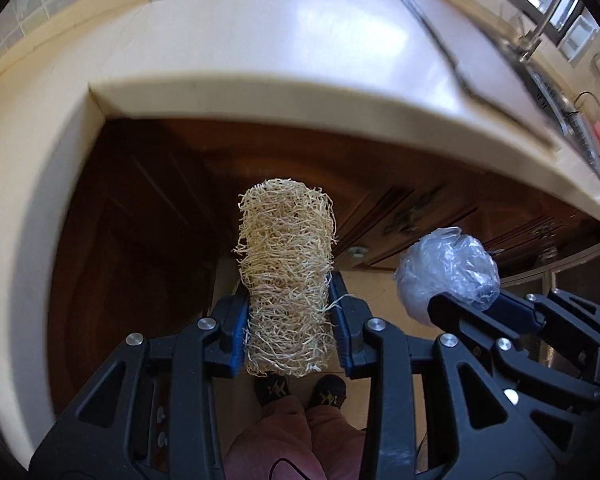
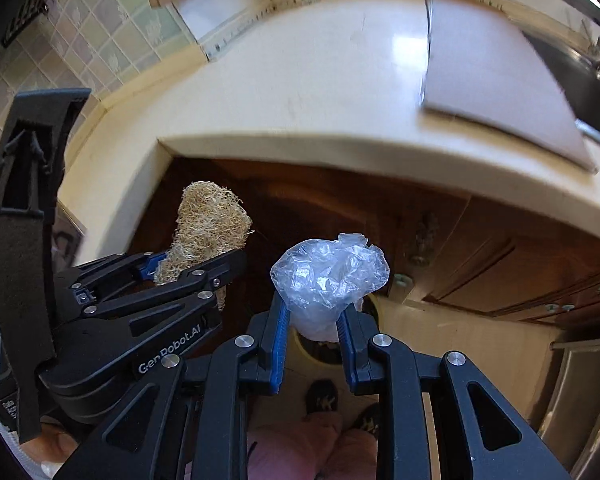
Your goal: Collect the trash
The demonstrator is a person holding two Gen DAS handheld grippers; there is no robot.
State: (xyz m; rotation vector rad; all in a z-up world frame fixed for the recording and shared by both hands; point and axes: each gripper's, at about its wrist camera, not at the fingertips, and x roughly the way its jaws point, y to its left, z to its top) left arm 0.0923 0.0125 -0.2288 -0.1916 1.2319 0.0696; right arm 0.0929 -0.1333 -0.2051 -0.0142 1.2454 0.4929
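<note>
Kitchen corner seen from above

A cream countertop (image 2: 320, 80) carried a white cutting board (image 2: 496, 80) beside a steel sink (image 2: 580, 76); dark wooden cabinet doors (image 1: 140, 220) stood below, green wall tiles (image 2: 100, 28) behind.

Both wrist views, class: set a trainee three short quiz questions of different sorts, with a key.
1. True or false: the left gripper is empty.
2. The right gripper holds: A) a can B) a crumpled plastic bag C) a spoon
3. Fill in: both grippers hang in front of the dark wooden ____ under the countertop.

Key
1. False: it grips a loofah sponge.
2. B
3. cabinet
</note>
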